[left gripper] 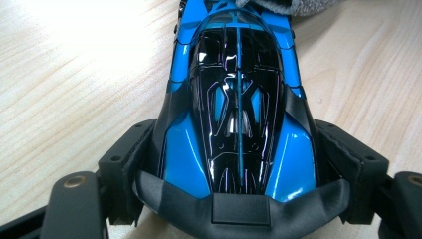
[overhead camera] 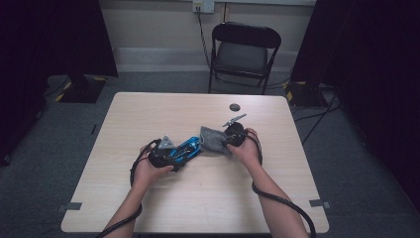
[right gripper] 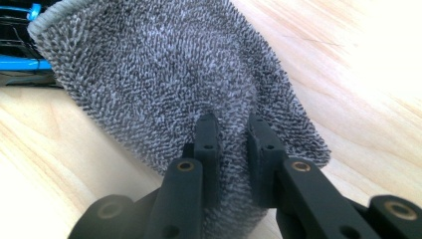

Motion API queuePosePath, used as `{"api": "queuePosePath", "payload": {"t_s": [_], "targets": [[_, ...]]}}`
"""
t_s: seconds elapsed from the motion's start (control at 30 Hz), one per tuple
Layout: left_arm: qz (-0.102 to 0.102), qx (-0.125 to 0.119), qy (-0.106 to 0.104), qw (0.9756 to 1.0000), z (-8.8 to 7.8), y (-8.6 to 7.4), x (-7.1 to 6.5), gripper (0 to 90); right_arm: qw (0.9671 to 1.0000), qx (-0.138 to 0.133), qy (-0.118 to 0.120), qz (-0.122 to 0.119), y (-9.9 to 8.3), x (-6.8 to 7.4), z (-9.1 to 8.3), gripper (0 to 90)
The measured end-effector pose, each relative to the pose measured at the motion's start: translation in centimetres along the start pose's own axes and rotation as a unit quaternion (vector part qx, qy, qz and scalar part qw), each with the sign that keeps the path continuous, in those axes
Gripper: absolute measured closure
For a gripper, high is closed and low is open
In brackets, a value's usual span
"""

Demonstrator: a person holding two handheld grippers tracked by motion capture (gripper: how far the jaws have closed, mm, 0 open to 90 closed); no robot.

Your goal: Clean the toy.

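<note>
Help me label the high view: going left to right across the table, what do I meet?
Left gripper → blue toy car → grey cloth → right gripper.

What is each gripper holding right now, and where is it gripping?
The left gripper clamps the blue toy car across its sides at one end. The right gripper pinches the grey cloth by a bunched fold near its edge.

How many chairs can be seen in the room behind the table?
1. A black folding chair stands past the table's far edge, near the wall. The dark sides could hide others.
</note>
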State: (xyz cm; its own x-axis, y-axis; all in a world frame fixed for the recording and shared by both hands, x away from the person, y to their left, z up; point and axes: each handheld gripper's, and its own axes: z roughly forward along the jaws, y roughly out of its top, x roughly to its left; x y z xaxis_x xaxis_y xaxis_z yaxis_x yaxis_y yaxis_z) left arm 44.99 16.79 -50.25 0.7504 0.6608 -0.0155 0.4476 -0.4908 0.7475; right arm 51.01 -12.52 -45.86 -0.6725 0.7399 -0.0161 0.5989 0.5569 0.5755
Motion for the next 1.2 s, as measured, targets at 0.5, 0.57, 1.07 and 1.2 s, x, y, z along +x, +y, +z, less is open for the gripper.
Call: {"api": "queuePosePath", "payload": {"t_s": [0.5,0.57,1.07,1.2], "targets": [[0.0,0.001,-0.001,1.0,0.0,0.0,0.0,24.0,1.0,-0.002,-0.007,0.006,-1.5,-0.7,-0.4,77.6],[0.001,0.001,-0.001,1.0,0.0,0.0,0.0,23.9,0.9999,-0.001,-0.009,0.006,-1.7,-0.9,-0.7,77.5],[0.011,0.011,-0.006,0.9999,-0.9,0.3,0.2,20.4,0.9997,0.0,-0.016,0.02,-4.0,-2.6,-2.0,77.3],[0.007,0.019,-0.01,0.9997,-1.5,0.6,0.1,19.8,0.9997,0.001,-0.017,0.019,-4.1,-2.6,-1.9,77.3]]}}
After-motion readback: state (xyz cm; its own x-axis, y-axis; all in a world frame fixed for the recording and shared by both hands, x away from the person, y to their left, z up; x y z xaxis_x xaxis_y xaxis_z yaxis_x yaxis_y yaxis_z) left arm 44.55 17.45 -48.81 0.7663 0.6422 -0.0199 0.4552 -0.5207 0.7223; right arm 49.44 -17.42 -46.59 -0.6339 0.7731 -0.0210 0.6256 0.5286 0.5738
